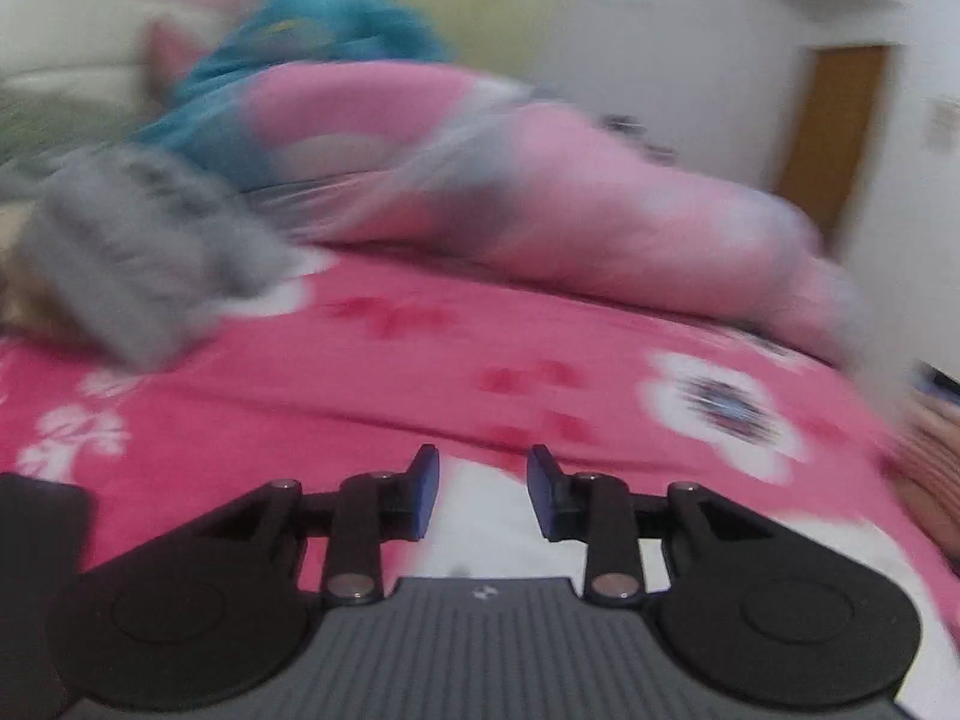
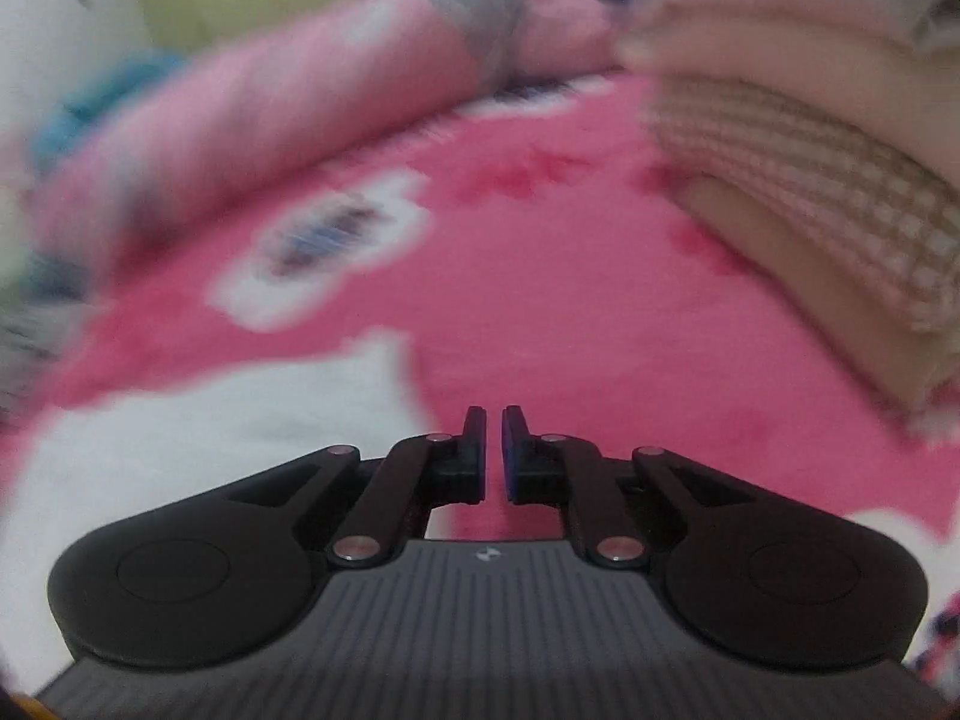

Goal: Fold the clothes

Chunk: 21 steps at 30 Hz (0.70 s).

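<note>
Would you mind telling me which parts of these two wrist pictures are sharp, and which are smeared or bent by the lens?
Left wrist view: the left gripper is sharp; the pink floral bedspread, grey garment and pink quilt smear with motion blur; the wooden door bows from fisheye.
Right wrist view: the right gripper is crisp; the folded beige stack is blurred.

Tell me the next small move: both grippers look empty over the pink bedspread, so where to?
Probably take the left gripper, open and empty, toward the grey garment crumpled on the bedspread to its left. The right gripper is shut on nothing, beside the stack of folded cloth.
</note>
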Motion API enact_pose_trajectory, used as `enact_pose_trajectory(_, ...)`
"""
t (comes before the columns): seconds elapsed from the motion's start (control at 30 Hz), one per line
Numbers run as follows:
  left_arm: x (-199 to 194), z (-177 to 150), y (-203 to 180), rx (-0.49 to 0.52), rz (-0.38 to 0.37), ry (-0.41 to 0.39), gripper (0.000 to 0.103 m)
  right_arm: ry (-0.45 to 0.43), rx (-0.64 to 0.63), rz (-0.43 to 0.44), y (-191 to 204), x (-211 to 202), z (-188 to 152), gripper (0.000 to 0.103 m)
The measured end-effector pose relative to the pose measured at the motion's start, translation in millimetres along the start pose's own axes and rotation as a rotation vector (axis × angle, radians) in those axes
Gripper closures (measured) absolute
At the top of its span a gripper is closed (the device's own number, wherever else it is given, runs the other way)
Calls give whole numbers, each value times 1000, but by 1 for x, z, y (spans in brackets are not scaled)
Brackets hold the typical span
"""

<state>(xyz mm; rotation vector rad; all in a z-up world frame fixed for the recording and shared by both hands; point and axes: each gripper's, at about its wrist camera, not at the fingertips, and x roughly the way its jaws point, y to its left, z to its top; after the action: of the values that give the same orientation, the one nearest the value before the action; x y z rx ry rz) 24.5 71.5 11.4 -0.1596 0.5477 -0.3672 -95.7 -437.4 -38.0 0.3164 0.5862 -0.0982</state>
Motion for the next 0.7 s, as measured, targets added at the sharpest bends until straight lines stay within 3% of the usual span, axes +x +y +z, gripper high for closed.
enact_pose_trajectory(0.13,-19,-53,-69,237,-273,139,61,-18,-248,194,89,-6,-25,97)
enact_pose_trajectory(0.2,-16,-84,-81,268,-329,209,60,10,-342,282,123,-5,-50,97)
enact_pose_trajectory(0.23,-14,-97,-82,268,-329,231,60,26,-368,289,128,-5,-62,97)
enact_pose_trajectory(0.3,-19,-109,-58,198,-287,199,62,55,-404,279,130,-7,-83,97)
enact_pose_trajectory(0.4,-38,-111,-4,22,-236,158,78,7,-291,240,83,-34,-95,98)
enact_pose_trajectory(0.47,-57,-113,30,-50,-189,132,77,-13,-208,120,45,-54,-94,97)
enact_pose_trajectory(0.57,-84,-113,53,-54,-90,100,75,-12,-101,-86,-3,-84,-98,94)
enact_pose_trajectory(0.63,-101,-107,57,-52,-61,59,66,-40,-47,-124,-15,-100,-102,93)
enact_pose_trajectory(0.7,-108,-96,41,-8,-74,-5,64,-117,-84,-102,0,-114,-98,93)
